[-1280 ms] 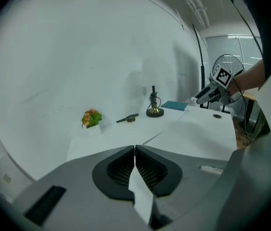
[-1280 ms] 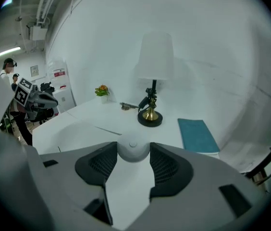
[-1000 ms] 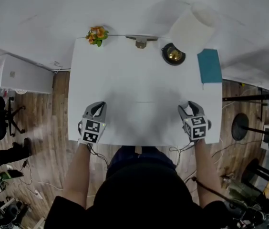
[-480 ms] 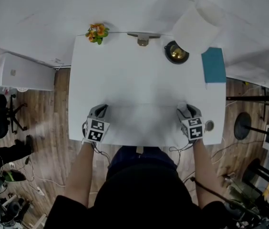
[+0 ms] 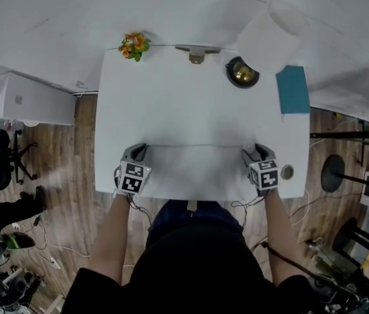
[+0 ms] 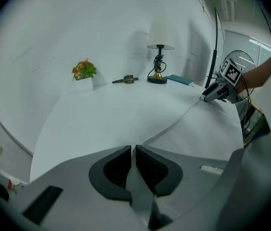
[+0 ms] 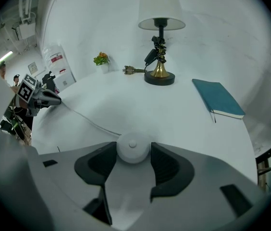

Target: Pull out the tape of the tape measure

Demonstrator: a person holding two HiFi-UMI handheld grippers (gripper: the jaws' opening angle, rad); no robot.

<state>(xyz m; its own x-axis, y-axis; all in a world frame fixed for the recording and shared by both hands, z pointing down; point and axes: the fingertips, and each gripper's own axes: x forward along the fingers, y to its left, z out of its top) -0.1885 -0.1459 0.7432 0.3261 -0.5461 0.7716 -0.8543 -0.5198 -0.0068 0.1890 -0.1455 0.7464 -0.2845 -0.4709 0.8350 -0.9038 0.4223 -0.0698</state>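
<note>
**Tape out across the near edge: watch for slip and snap-back**

Your left gripper [image 6: 133,149] is clenched, jaws almost together on the thin end of the tape [image 6: 173,124]. It sits near the table's [image 5: 191,103] near left corner. Your right gripper [image 7: 133,153] grasps the tape measure case [image 7: 133,148], a round white body wedged between wide-set pads, near the near right corner. The tape runs between the two along the near edge, low over the top; I can't tell if it touches.

Risks from here, as judgement:

- **Left pinch slips.** The end is thin and the hold is small. If this tape is spring-loaded, any loosening or sideways tug would probably whip it back into the case.
- **Case rolls in the right pads.** It is round and looks smooth, held only on two sides. Pull off-line from the tape slot and it may rotate or pop out forward.
- **Twist or kink.** Roll either wrist and the strip could fold on itself. Keep both grippers pointing the same way.
- **Running out of table.** Both grippers are already close to the side edges, so pulling wider leaves the case with nothing under it if it drops.

The lamp [image 5: 242,74], notebook [image 5: 292,89] and flower [image 5: 134,45] are along the far edge, well apart from the tape and unlikely to be hit.
</note>
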